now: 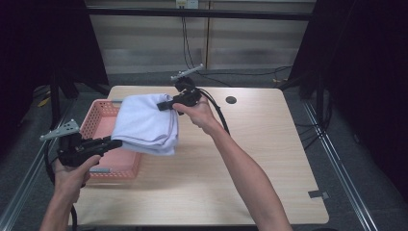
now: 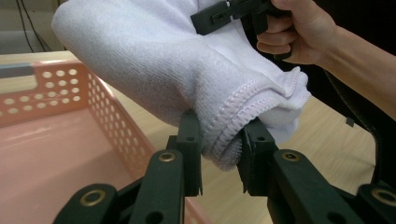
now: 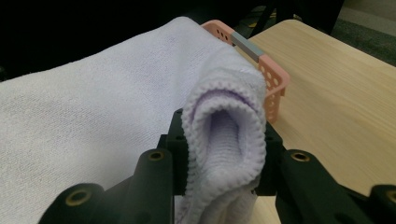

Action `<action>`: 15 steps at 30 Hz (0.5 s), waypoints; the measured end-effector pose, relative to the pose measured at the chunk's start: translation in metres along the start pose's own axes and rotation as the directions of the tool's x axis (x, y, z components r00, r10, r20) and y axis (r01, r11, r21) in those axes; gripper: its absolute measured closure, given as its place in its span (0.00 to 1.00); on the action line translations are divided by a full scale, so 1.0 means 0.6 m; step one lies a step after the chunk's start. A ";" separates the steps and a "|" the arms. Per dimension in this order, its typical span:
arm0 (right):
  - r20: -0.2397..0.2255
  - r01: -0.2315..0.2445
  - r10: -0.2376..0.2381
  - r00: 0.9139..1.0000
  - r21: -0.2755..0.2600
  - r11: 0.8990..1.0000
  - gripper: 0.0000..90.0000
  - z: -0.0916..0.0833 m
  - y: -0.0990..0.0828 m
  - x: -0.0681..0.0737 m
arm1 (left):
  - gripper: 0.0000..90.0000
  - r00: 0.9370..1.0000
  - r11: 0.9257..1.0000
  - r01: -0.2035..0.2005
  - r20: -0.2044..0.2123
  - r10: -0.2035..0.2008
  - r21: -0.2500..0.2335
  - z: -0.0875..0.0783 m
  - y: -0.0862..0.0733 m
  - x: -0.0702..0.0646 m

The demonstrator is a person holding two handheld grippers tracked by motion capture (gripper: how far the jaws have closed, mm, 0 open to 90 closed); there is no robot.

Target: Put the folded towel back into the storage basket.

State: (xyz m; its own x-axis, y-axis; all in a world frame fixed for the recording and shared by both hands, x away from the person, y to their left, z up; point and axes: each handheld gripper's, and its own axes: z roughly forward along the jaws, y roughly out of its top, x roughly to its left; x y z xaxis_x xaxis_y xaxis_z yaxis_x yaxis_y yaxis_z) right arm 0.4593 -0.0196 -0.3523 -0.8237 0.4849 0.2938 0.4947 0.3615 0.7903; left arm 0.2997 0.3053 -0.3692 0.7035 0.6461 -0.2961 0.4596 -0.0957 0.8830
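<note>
A folded pale lilac towel (image 1: 144, 122) hangs in the air above the right side of a pink perforated basket (image 1: 98, 120), held between both grippers. My left gripper (image 1: 118, 143) is shut on the towel's near corner (image 2: 224, 140), its jaws pinching the stitched hem. My right gripper (image 1: 162, 106) is shut on the far corner (image 3: 224, 135), where the folded layers bulge out between its jaws. In the left gripper view the other hand and its gripper (image 2: 219, 14) clamp the towel's upper edge.
The basket (image 2: 56, 140) sits at the left end of a light wooden table (image 1: 240, 163); its inside looks bare. A dark round hole (image 1: 231, 100) is in the tabletop at the back. Cables trail on the floor behind the table. A metal rail runs along each side.
</note>
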 end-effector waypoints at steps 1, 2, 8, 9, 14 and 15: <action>0.000 0.004 -0.004 1.000 0.005 1.000 0.74 0.006 0.006 0.003 | 0.81 1.000 1.000 -0.002 -0.012 0.002 0.002 -0.006 0.002 0.003; -0.003 0.003 -0.003 1.000 0.006 1.000 0.74 0.012 0.012 0.006 | 0.81 1.000 1.000 0.003 -0.021 -0.004 -0.002 -0.013 0.004 0.006; -0.021 -0.014 0.014 1.000 0.010 1.000 0.74 0.047 0.039 0.019 | 0.81 0.998 1.000 0.024 -0.055 -0.024 -0.011 -0.047 0.005 0.030; -0.015 -0.007 0.008 1.000 0.014 1.000 0.74 0.054 0.042 0.023 | 0.81 0.997 0.999 0.034 -0.062 -0.034 -0.012 -0.052 0.003 0.036; -0.030 -0.013 0.014 0.999 0.027 1.000 0.74 0.086 0.053 0.033 | 0.81 0.994 0.998 0.060 -0.091 -0.062 -0.026 -0.076 -0.010 0.055; -0.024 -0.015 0.016 1.000 0.028 0.999 0.74 0.092 0.056 0.036 | 0.81 0.993 0.998 0.057 -0.101 -0.059 -0.019 -0.080 -0.011 0.058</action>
State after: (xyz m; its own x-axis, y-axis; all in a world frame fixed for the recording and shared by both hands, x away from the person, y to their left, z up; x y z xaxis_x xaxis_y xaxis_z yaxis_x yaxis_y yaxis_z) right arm 0.4733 0.0474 -0.3492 -0.8221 0.4712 0.3194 0.5149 0.3760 0.7704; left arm 0.2952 0.3647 -0.3677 0.6166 0.7239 -0.3094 0.4887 -0.0438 0.8713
